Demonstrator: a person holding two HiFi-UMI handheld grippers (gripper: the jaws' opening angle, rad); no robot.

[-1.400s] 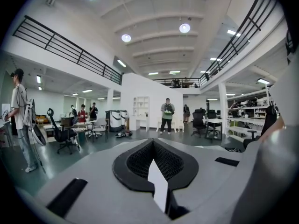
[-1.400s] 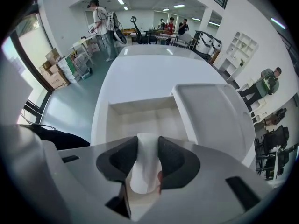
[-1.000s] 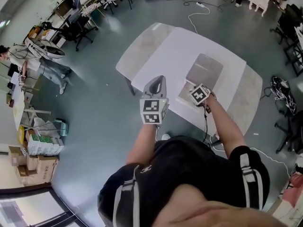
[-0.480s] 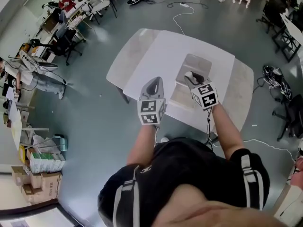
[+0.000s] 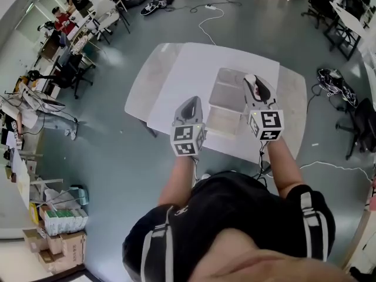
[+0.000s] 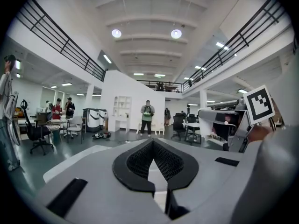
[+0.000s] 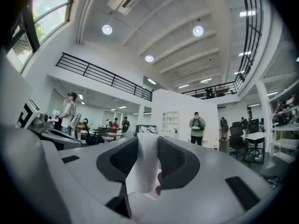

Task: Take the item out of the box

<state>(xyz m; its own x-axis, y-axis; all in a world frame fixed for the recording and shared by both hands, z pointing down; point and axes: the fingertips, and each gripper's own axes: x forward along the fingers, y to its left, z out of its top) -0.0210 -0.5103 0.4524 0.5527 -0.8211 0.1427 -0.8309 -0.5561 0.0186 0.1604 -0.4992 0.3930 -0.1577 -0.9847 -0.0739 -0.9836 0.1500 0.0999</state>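
An open pale box (image 5: 225,121) with its lid (image 5: 229,88) folded back lies on the white table (image 5: 182,75). My right gripper (image 5: 254,81) hovers over the box's right side. Its jaws are shut on a white item (image 5: 251,79) with a small red part, and the item is raised clear of the box. In the right gripper view the white item (image 7: 142,167) fills the gap between the dark pads (image 7: 175,164), with the gripper (image 7: 147,141) pointing level across the hall. My left gripper (image 5: 190,106) is shut and empty, held near the table's front edge left of the box. In its own view the left gripper (image 6: 150,146) has its tips together.
The table stands alone on a grey floor. Office chairs and desks (image 5: 76,51) with people are at the far left. A white cable (image 5: 202,19) runs on the floor beyond the table. Cartons (image 5: 59,239) sit at lower left. A chair (image 5: 358,122) is at the right.
My right gripper has risen out of the box with the white item and moved to the right. The left gripper has stayed near the table's front edge.
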